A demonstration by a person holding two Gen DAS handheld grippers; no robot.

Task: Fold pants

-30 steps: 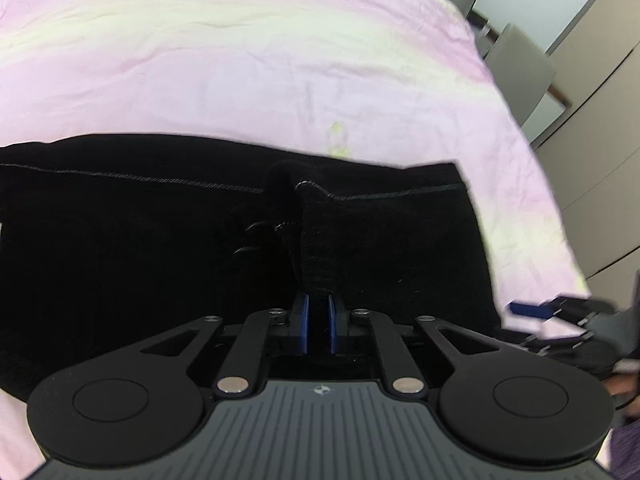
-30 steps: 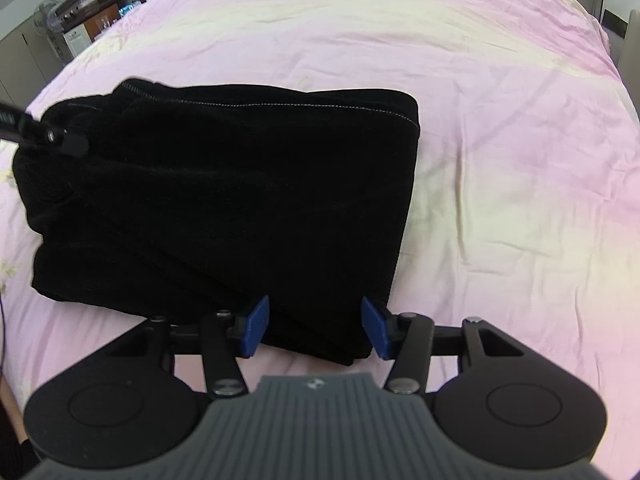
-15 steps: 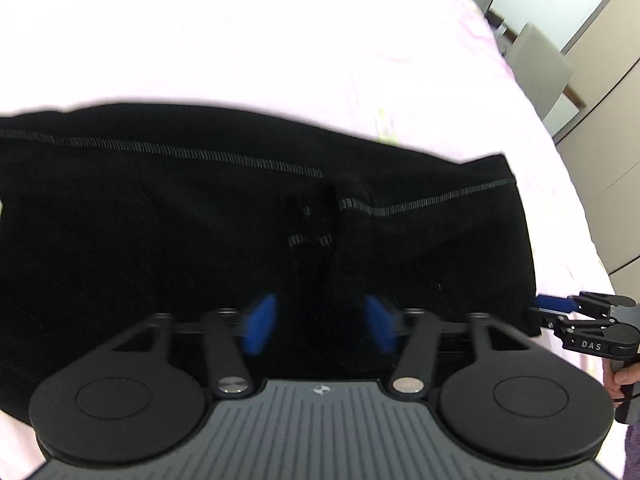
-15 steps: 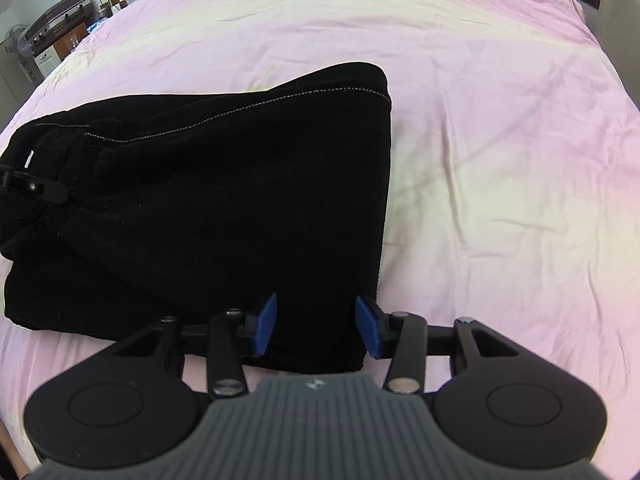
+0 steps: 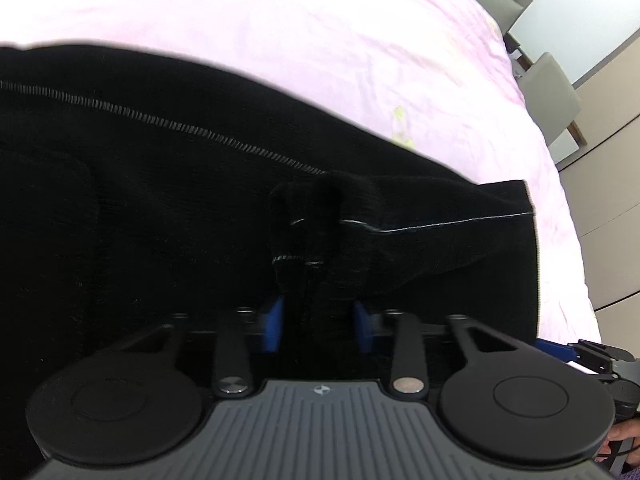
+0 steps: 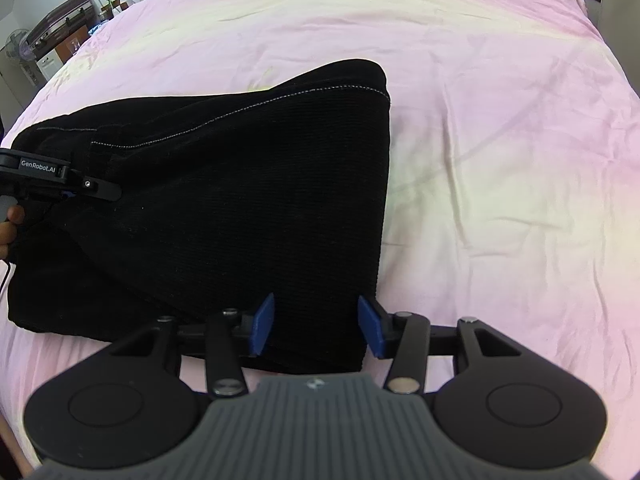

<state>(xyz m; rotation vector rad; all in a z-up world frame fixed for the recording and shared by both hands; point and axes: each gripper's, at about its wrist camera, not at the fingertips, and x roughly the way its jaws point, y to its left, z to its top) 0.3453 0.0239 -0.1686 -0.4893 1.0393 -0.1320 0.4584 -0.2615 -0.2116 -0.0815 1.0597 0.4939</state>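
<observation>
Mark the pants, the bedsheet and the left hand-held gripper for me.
pants [image 6: 248,184]: right wrist view, flat top layer of the black fabric.
bedsheet [image 6: 500,140]: right wrist view, bare pink area right of the pants.
left hand-held gripper [image 5: 319,326]: left wrist view, midway between its blue fingertips.

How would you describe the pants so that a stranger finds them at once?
Look at the wide pink bedsheet that fills the view. On its left side lie the pants, folded into a thick bundle. They are the only black thing on it, with a pale stitched seam.
</observation>
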